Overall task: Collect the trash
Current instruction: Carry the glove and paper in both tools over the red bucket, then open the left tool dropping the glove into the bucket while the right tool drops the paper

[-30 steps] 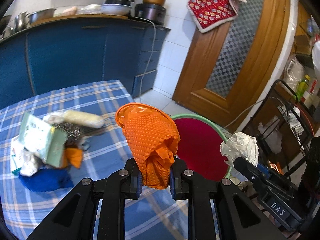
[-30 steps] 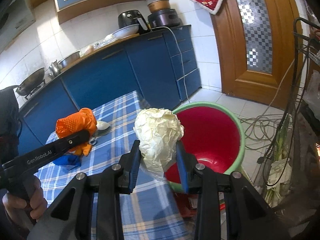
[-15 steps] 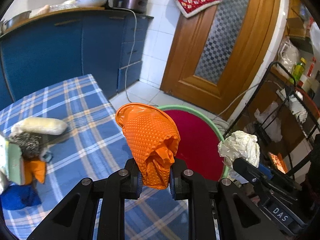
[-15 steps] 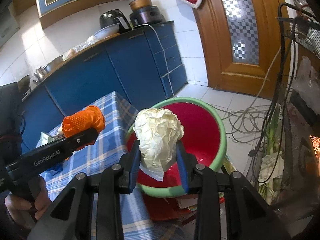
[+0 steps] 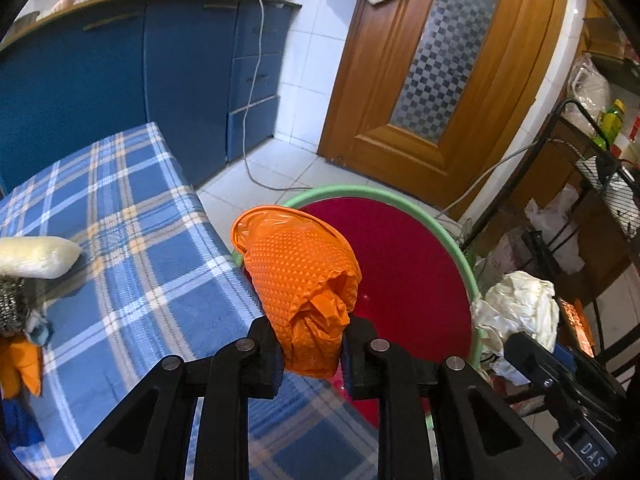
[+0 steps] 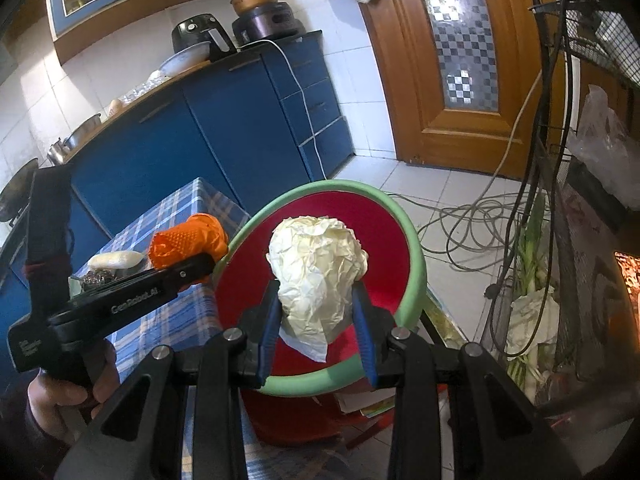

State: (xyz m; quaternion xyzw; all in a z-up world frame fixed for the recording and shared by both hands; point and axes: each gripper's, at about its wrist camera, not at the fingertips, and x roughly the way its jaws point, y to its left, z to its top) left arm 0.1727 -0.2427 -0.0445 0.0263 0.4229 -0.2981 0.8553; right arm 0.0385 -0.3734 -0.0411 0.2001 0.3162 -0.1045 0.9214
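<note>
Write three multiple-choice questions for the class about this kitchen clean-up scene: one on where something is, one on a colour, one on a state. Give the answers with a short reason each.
1. Where is the bin?
A. On the counter
B. On the floor beside the table
C. Under the sink

2. What colour is the bin's rim?
A. Green
B. Black
C. Yellow

3. What is the left gripper doing?
A. Hanging open and empty
B. Clamping a spoon
C. Pinching an orange glove

Answers: B, its rim sits just past the table's edge; A, a green band rings the red inside; C, the glove is squeezed between the fingers, as the right gripper is on a paper ball.
</note>
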